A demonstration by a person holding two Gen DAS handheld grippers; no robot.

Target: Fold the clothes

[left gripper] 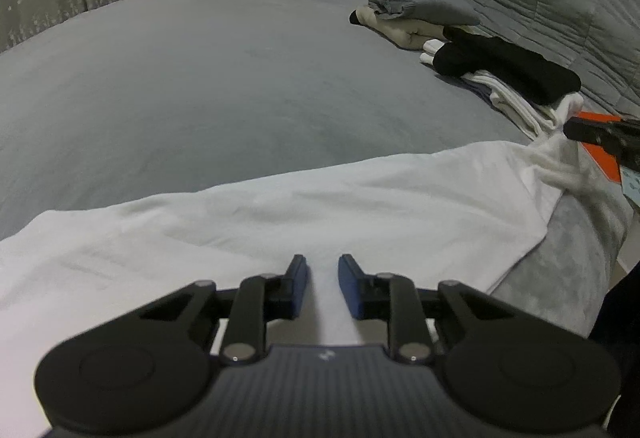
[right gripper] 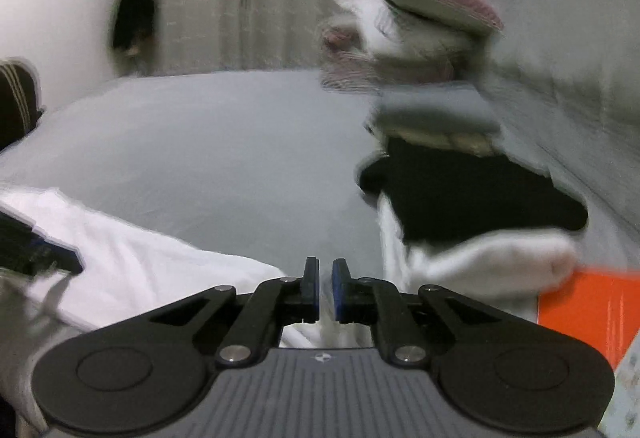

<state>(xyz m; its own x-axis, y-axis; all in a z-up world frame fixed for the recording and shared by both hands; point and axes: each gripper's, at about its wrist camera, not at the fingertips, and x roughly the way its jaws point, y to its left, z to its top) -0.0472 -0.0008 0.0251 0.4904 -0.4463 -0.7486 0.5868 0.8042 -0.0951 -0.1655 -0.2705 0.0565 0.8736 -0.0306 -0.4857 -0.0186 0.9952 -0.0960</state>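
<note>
- I see the white garment (left gripper: 256, 214) lying spread along the near edge of the grey bed (left gripper: 192, 86), 1 corner bunched at its right end.
- My left gripper (left gripper: 322, 270) sits over the cloth, jaws parted by a small gap, clamping nothing that I can see.
- My right gripper (right gripper: 325, 278) shows a narrow gap; the blurred view does not settle whether cloth is pinched.
- Folded items (left gripper: 424, 8) and a black piece on white ones (left gripper: 508, 72) are stacked at the far right.
- Judgement: several pieces lie folded; the white garment is not yet in compact form.
</note>
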